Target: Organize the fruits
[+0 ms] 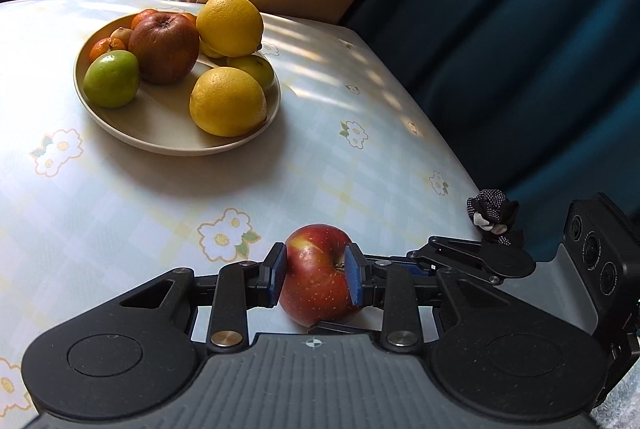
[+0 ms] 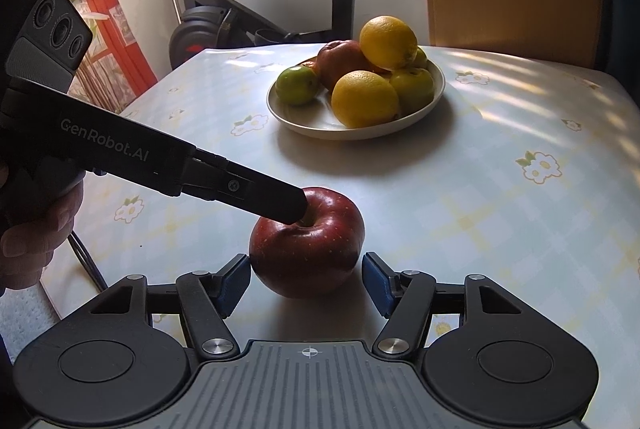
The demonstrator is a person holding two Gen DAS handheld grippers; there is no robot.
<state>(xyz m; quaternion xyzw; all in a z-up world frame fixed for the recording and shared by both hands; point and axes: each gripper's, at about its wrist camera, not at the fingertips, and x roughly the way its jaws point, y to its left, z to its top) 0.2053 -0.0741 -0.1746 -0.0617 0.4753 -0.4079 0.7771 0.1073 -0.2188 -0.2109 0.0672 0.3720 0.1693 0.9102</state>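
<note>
Floral-cloth desk w/ a heaped plate at the back: my left fingers pinch the apple near the front edge, right fingers flank it w/o touching, so lifting could roll it off; only right view shows the bike.

Left claw clamped shut on its load, right claw open, both angled downward.

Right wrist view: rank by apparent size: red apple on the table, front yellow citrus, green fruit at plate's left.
1. red apple, though nearest the camera, so inflated
2. front yellow citrus
3. green fruit
</note>
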